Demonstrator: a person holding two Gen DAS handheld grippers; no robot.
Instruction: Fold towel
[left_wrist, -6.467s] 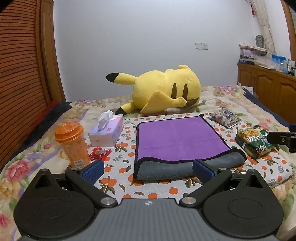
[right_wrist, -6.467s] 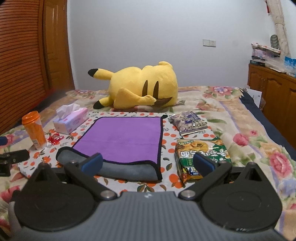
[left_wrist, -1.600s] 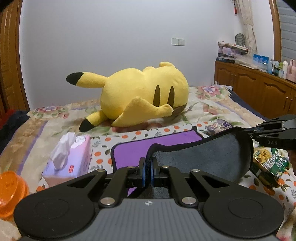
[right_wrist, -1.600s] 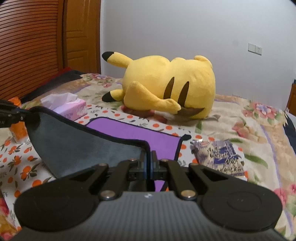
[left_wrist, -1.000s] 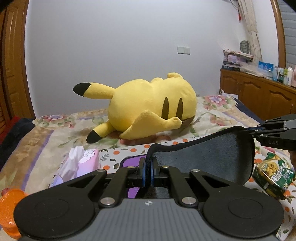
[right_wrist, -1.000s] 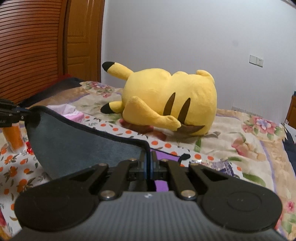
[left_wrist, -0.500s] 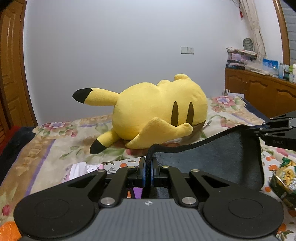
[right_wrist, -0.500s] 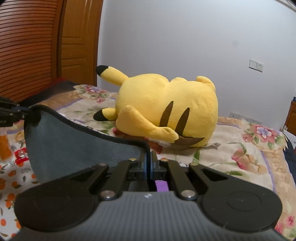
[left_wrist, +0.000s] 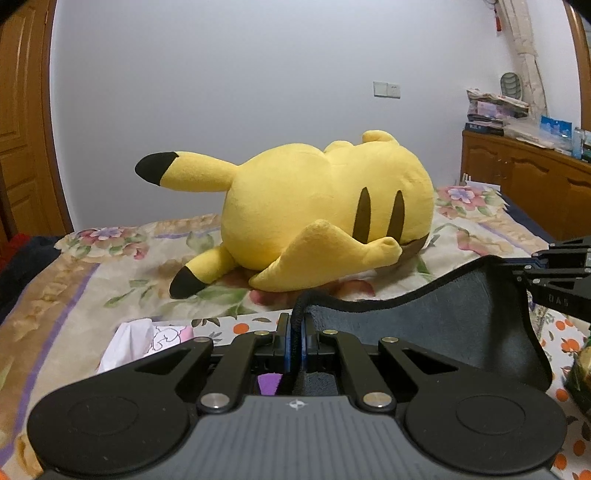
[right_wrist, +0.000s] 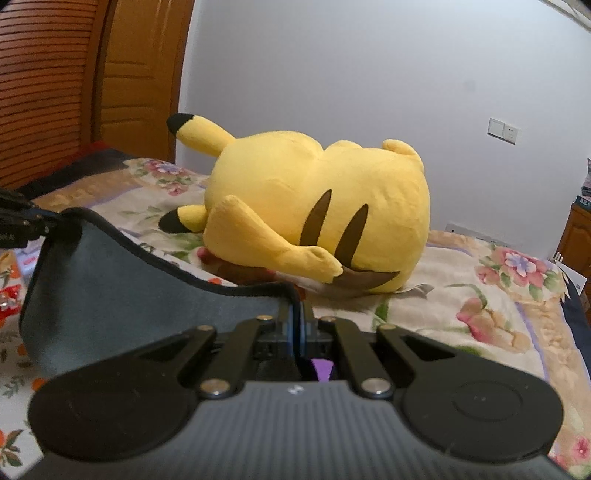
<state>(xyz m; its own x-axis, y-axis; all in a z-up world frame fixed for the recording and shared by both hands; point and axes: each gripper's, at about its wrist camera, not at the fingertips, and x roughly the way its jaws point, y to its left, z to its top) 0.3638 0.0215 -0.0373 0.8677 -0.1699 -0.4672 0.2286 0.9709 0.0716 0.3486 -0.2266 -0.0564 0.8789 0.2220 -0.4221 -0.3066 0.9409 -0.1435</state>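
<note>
Carrying the towel (left_wrist: 443, 325) edge farther toward the plush toy (left_wrist: 325, 221) at frame centre, left gripper (left_wrist: 294, 345) and right gripper (right_wrist: 298, 332) each pinching a corner, completing the fold-over.

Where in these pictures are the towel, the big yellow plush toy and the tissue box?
towel (left_wrist: 443, 317): left wrist view, on its raised grey side.
yellow plush toy (right_wrist: 295, 195): right wrist view, on the middle of its body.
tissue box (left_wrist: 162, 338): left wrist view, on its top by the white tissue.
</note>
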